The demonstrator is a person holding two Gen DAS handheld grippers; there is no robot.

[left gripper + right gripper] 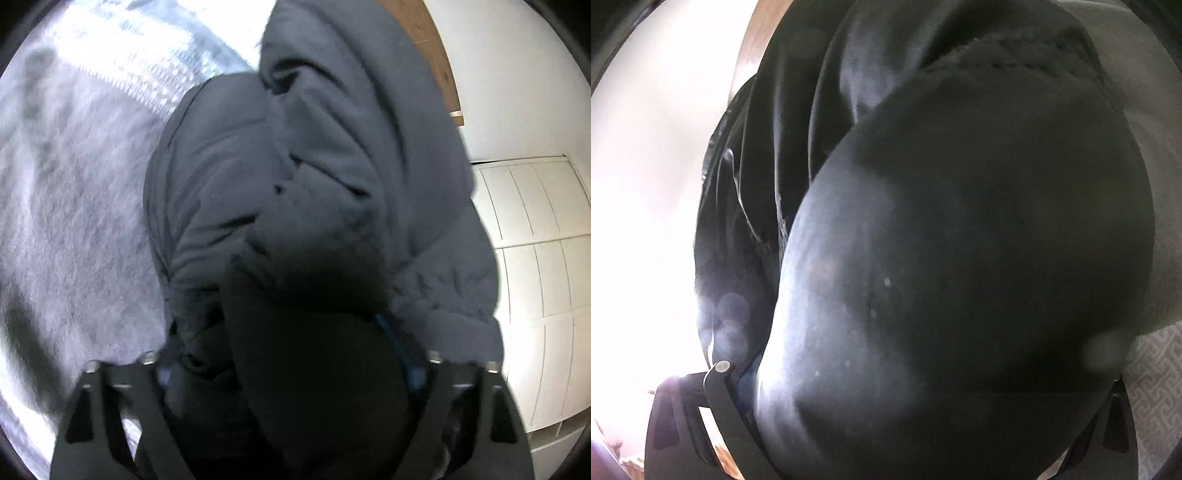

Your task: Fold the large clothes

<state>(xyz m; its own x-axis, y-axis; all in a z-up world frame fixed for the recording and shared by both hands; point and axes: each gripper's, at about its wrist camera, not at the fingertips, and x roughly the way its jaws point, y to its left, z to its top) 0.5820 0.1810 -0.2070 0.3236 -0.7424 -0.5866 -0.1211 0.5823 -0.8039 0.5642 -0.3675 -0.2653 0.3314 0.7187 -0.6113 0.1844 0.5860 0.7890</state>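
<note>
A dark grey padded garment, prob. a large jacket or hoodie, is seen bunched and draped in thick folds, filling most of both wrist views. In the left view it hangs over a pale patterned bedspread, w/ a white panelled cupboard at the far side. The left gripper is seen w/ its fingers spread wide and a thick wad of the cloth packed between them; whether the pads actually press on it can't be told, since the tips are buried in shadow. In the right view the right gripper is likewise swamped by a dark bulge of the same garment; one finger is visible at the left, the other barely, so its state can't be told either. Progress is judged early to mid: the cloth is gathered, not laid flat, no neat fold is visible. Spreading, squaring and final folds appear left to do.
</note>
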